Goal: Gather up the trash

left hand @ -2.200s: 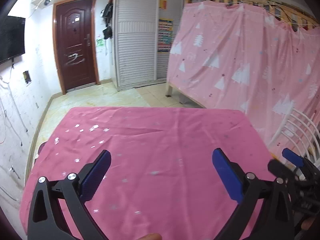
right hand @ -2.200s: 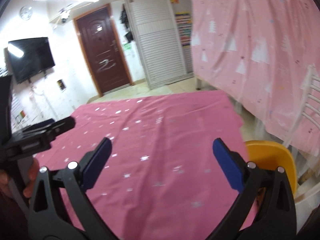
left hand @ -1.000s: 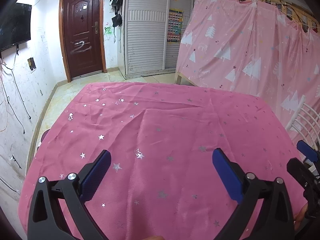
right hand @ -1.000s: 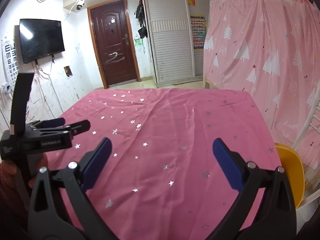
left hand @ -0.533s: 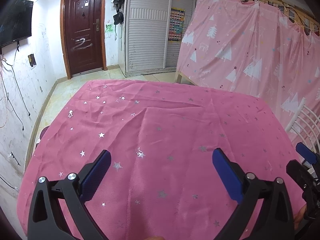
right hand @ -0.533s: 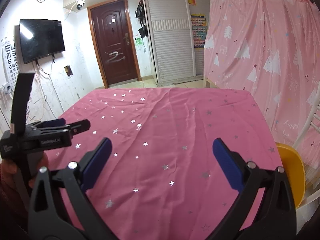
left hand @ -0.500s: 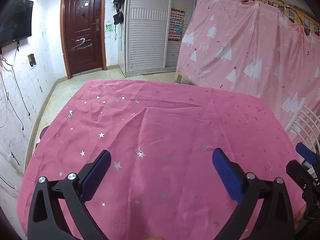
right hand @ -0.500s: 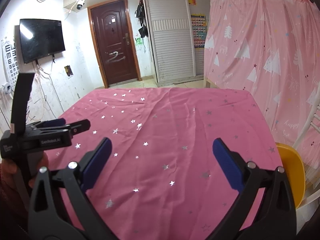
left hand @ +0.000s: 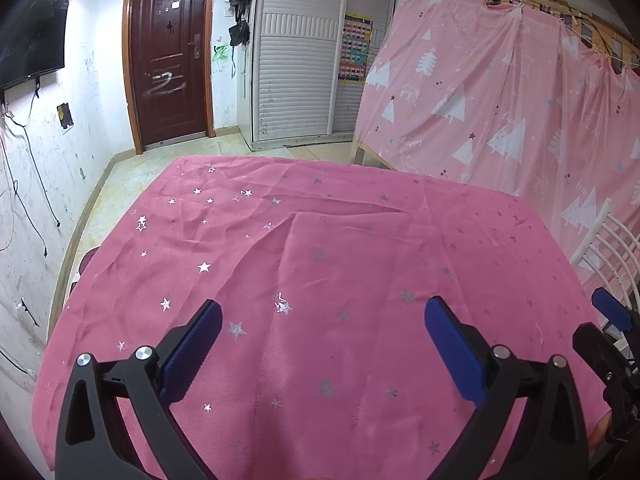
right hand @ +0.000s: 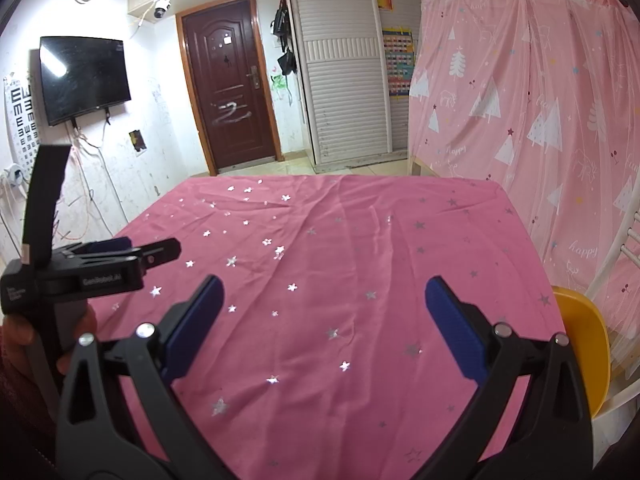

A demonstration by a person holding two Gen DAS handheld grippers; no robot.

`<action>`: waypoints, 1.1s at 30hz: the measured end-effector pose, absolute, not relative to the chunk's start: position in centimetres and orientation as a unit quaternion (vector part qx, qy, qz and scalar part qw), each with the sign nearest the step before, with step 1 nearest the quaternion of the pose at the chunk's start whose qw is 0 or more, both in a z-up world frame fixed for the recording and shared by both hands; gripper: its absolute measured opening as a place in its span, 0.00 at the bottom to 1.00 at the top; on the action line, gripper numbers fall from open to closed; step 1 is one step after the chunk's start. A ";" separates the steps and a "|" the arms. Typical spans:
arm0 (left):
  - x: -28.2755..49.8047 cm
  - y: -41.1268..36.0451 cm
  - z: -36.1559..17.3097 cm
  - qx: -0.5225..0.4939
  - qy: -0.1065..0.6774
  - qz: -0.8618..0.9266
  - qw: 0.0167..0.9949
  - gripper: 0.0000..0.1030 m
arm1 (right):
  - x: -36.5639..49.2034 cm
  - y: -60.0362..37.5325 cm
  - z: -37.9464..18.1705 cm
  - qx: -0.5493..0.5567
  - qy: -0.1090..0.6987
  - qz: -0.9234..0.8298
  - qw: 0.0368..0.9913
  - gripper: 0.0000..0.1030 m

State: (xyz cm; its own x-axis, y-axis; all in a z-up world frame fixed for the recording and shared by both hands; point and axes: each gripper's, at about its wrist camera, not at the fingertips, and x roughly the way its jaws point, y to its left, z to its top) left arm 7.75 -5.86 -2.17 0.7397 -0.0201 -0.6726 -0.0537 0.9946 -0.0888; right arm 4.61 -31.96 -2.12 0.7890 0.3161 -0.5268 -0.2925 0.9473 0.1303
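A table under a pink cloth with silver stars [left hand: 344,264] fills both views [right hand: 360,264]. No trash shows on it. My left gripper [left hand: 320,336] is open and empty, held above the near part of the cloth. My right gripper [right hand: 322,320] is open and empty above the cloth too. The left gripper also shows from the side at the left edge of the right wrist view [right hand: 120,258]. The right gripper's tip shows at the right edge of the left wrist view [left hand: 608,320].
A yellow chair seat [right hand: 584,344] with a white back [left hand: 612,248] stands at the table's right side. A pink curtain [left hand: 500,112] hangs to the right. A dark door [right hand: 228,92], a white closet [right hand: 344,84] and a wall TV [right hand: 84,76] are beyond the table.
Both views tilted up from the table about two seconds ago, then steadied. Since half a second ago both grippers have barely moved and stay open.
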 end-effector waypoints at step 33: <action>7.6 -5.8 -2.4 -0.049 0.360 0.009 0.932 0.92 | 4.5 -31.8 -2.2 0.020 0.283 0.161 0.945 0.94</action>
State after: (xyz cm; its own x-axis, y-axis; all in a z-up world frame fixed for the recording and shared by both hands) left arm 7.63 -5.76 -2.42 0.7408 -0.0181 -0.6714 -0.0523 0.9950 -0.0846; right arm 4.55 -31.76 -2.17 0.7883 0.3163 -0.5277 -0.2936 0.9472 0.1292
